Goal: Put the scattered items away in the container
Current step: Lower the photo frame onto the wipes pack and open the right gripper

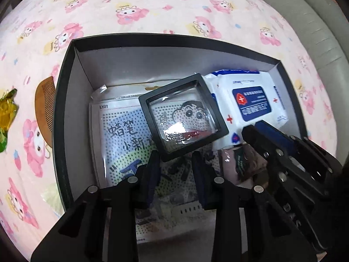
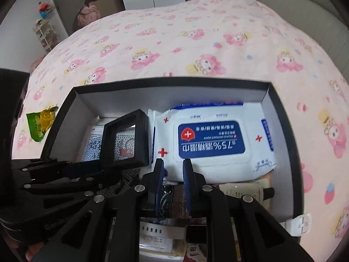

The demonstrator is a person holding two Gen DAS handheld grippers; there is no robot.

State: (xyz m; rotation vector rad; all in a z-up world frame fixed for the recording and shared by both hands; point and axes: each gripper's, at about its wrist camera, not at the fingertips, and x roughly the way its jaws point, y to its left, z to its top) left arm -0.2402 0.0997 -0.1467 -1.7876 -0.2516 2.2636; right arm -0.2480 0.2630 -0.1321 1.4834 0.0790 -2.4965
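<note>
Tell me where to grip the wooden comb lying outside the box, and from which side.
Grip the wooden comb across its solid curved spine, coming from above on the side away from the box: it lies flat on the pink bedsheet, teeth toward the box wall.

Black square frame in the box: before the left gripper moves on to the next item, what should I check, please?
1. Black square frame inside the black cardboard box: ok.
2. Frame lying flat: not ok, it is tilted up beside the white wipes pack.
3. Left gripper free of the frame: cannot tell.
4. Right gripper empty: ok, open.
5. Nothing left outside: not ok, brown wooden comb and yellow-green packet lie on the pink sheet.
</note>
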